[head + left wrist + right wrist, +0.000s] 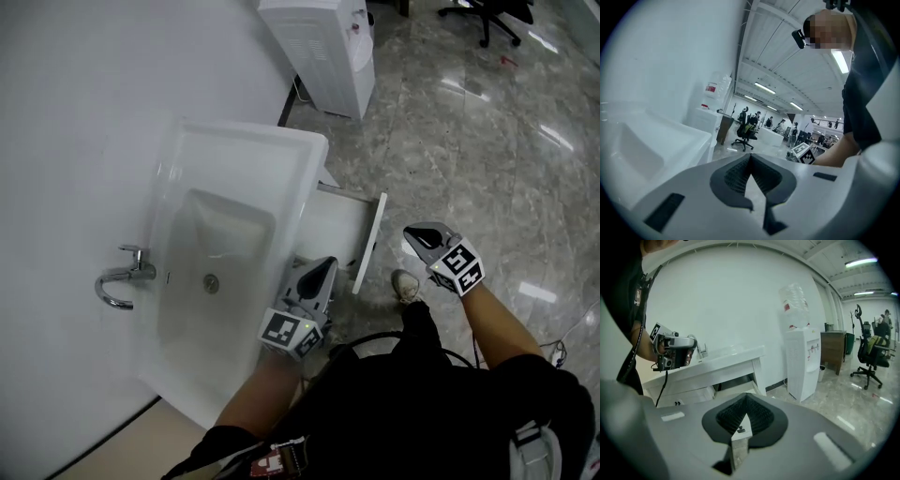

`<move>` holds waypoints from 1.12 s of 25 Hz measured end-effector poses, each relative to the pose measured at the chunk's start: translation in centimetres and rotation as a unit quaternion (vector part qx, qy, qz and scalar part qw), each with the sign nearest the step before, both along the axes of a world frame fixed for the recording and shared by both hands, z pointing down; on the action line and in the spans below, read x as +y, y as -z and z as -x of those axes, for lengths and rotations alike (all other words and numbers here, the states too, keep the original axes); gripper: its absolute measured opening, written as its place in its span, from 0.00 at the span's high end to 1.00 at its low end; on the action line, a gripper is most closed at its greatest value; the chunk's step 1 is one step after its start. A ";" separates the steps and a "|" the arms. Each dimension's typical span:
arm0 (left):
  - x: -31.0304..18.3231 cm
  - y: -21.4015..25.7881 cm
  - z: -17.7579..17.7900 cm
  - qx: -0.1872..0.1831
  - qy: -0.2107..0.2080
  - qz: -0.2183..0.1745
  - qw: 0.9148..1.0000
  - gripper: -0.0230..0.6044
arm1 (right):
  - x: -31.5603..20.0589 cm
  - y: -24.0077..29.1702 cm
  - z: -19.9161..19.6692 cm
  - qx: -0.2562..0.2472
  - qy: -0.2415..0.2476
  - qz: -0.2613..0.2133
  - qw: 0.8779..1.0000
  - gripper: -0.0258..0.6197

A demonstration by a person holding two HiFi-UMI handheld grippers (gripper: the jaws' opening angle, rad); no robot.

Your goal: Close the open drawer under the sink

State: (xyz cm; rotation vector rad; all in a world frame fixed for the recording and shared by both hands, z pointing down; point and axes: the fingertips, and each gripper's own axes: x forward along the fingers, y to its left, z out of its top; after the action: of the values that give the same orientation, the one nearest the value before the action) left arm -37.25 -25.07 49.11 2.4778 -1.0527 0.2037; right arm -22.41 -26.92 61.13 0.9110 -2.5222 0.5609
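The white drawer (342,225) stands pulled out from under the white sink (281,150), its front panel (369,242) out over the floor. In the right gripper view the drawer (733,383) shows as a dark gap below the sink top (724,359). My left gripper (325,267) hovers beside the sink's front edge, just short of the drawer front, jaws shut and empty (750,157). My right gripper (412,234) hangs to the right of the drawer front, apart from it, also shut on nothing (746,399).
A chrome tap (120,279) is mounted on the wall left of the basin. A white water dispenser (323,52) stands past the sink, and office chairs (487,14) farther off. My shoe (405,284) rests on the grey marble floor (487,169) below the drawer front.
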 end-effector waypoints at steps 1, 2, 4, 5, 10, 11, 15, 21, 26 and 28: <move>-0.1 0.8 0.0 -0.001 0.000 -0.005 1.000 0.96 | -0.2 0.9 0.0 0.000 0.003 -0.003 1.000 0.96; -0.1 1.6 0.0 -0.004 -0.002 -0.012 1.000 0.96 | -0.3 1.9 0.0 0.001 0.009 -0.007 1.000 0.96; -0.3 3.3 0.2 -0.012 -0.002 -0.030 0.999 0.96 | -0.7 4.1 0.1 0.003 0.020 -0.018 1.000 0.96; -0.6 4.2 0.5 -0.014 0.001 -0.038 0.999 0.96 | -1.1 5.3 0.1 0.003 0.023 -0.024 0.999 0.96; -1.8 9.1 1.9 -0.009 0.018 -0.061 0.998 0.96 | -3.3 11.3 0.3 -0.005 0.018 -0.050 0.999 0.96; -1.8 9.9 2.1 -0.009 0.019 -0.066 0.998 0.96 | -3.6 12.5 0.4 -0.008 0.017 -0.055 0.998 0.96; -1.7 13.3 3.4 -0.003 0.025 -0.090 0.996 0.96 | -4.6 17.0 1.3 -0.018 0.021 -0.074 0.997 0.96; -2.1 18.5 5.8 0.007 0.047 -0.134 0.990 0.96 | -6.7 23.8 2.5 -0.024 0.025 -0.104 0.994 0.96; -2.5 23.0 7.5 0.007 0.074 -0.170 0.983 0.96 | -8.4 28.9 3.6 -0.042 0.040 -0.123 0.991 0.96; -2.8 24.8 8.3 0.009 0.089 -0.184 0.979 0.96 | -9.3 30.8 4.0 -0.049 0.045 -0.123 0.990 0.96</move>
State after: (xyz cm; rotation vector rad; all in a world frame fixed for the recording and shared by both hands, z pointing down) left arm -45.51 -27.87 24.29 2.6763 -1.4038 -0.0763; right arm -26.36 -36.23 30.35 0.8655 -2.7501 0.2766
